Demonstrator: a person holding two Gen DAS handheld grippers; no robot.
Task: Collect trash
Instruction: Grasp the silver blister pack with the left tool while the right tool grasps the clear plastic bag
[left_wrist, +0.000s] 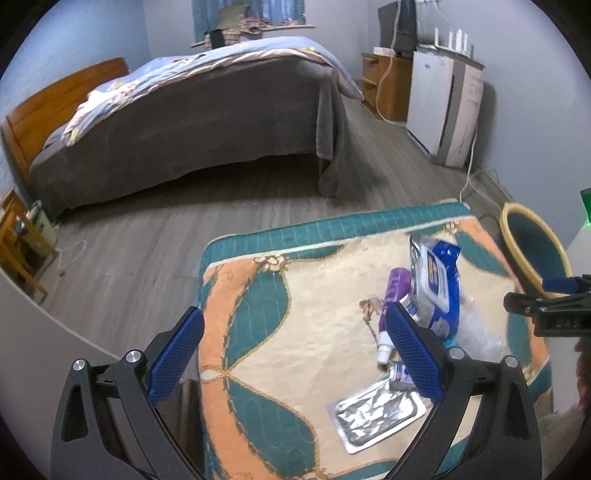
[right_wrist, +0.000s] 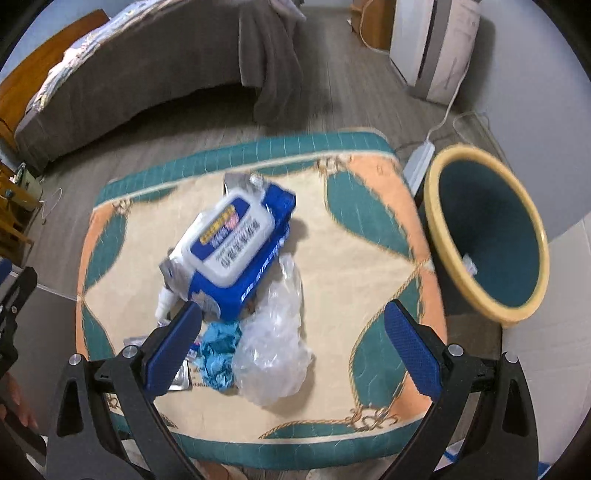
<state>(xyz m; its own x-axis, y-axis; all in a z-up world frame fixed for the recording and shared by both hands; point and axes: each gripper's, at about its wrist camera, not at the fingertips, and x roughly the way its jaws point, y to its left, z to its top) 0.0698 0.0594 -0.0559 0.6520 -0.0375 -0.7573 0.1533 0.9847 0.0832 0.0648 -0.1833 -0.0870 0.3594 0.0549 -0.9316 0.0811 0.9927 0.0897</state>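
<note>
Trash lies on a small table under a patterned cloth (right_wrist: 354, 258): a blue and white wipes pack (right_wrist: 232, 243), a crumpled clear plastic bag (right_wrist: 273, 354), a crumpled blue wrapper (right_wrist: 219, 352), a purple bottle (left_wrist: 397, 288) with a white tip, and a silver foil sheet (left_wrist: 376, 413). A yellow-rimmed dark bin (right_wrist: 491, 236) stands right of the table. My right gripper (right_wrist: 293, 328) hovers open above the plastic bag. My left gripper (left_wrist: 295, 330) is open over the table's left half, holding nothing. The right gripper's tip (left_wrist: 546, 302) shows at the left wrist view's right edge.
A bed (left_wrist: 192, 122) with a grey cover stands across the wooden floor (left_wrist: 147, 240). A white appliance (left_wrist: 443, 107) and a wooden cabinet (left_wrist: 384, 85) line the right wall. A power strip (right_wrist: 419, 162) with a cable lies on the floor behind the bin.
</note>
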